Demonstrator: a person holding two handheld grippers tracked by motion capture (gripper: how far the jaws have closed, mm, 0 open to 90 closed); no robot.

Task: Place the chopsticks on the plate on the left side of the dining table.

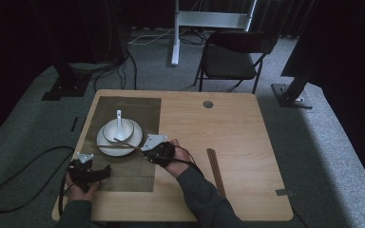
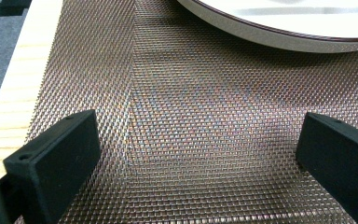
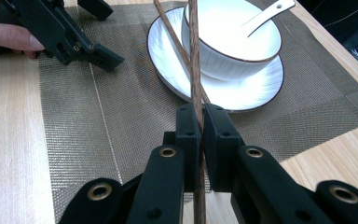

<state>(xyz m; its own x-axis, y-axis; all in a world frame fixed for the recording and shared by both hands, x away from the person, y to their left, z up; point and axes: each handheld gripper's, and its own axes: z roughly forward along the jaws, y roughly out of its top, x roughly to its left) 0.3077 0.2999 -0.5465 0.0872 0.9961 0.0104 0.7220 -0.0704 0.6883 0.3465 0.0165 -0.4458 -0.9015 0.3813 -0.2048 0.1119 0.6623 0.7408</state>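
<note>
Chopsticks [image 3: 196,60] are sitting in the right gripper [image 3: 200,126], whose jaws are pinching narrowly on one wooden stick while a second stick is crossing under it and leaning on the plate [image 3: 256,91] rim. Both tips are reaching over the near edge of the plate, beside the white bowl [image 3: 233,39] that is carrying a ceramic spoon [image 3: 265,11]. Slipping looks like the main risk: the pinched stick is being held far from its tip, so any twist could be swinging it against the bowl and tipping the spoon out. The loose stick could be rolling off the plate onto the woven placemat [image 2: 191,121]. The left gripper [image 1: 91,172] is waiting near the plate's front with jaws standing wide and gripping nothing, so it is offering no steadying
</note>
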